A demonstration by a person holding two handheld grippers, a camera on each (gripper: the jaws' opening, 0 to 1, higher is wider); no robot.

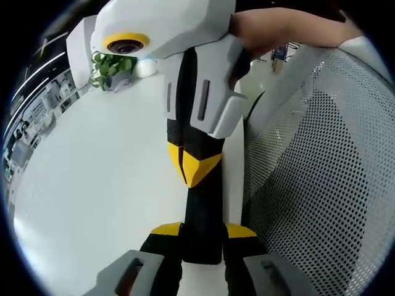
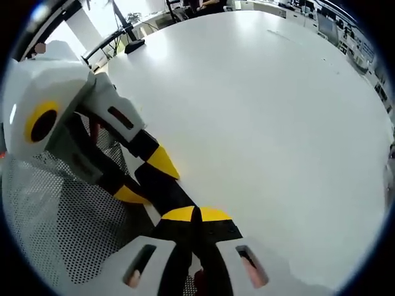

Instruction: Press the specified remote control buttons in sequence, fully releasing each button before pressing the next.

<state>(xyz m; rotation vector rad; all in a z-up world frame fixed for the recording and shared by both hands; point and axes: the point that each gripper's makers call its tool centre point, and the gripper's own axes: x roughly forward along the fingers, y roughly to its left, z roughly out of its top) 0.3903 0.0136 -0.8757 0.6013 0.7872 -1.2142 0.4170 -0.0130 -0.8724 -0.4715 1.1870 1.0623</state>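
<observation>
Surface: a white tabletop [image 2: 265, 123] runs wide and bare toward an office background.
Left tool: its [image 1: 202, 231] jaws, nearest in the left gripper view, are clamped on the near end of a black remote control [image 1: 200, 209], one yellow tip on each side.
Remote position: it is held in the air at the surface's edge, just beside a white mesh chair back [image 1: 321, 172].
Right tool: its [image 1: 192, 166] jaws are together, and the paired yellow tips meet the remote's upper face – a pressing pose, by my reading. A person's hand [image 1: 271, 31] grips its body.
Far end: a small potted plant [image 1: 111, 66] stands on the surface.
Step in hand: pressing one button. Which button it is cannot be told, since the face shows no markings.
Doing it well: keep the left clamp steady and push straight into the face. Then lift fully clear before moving on, so presses do not blur together.
Long axis: the remote points straight away from the left tool along its jaws, toward the right tool – the two tools face each other end to end.
</observation>
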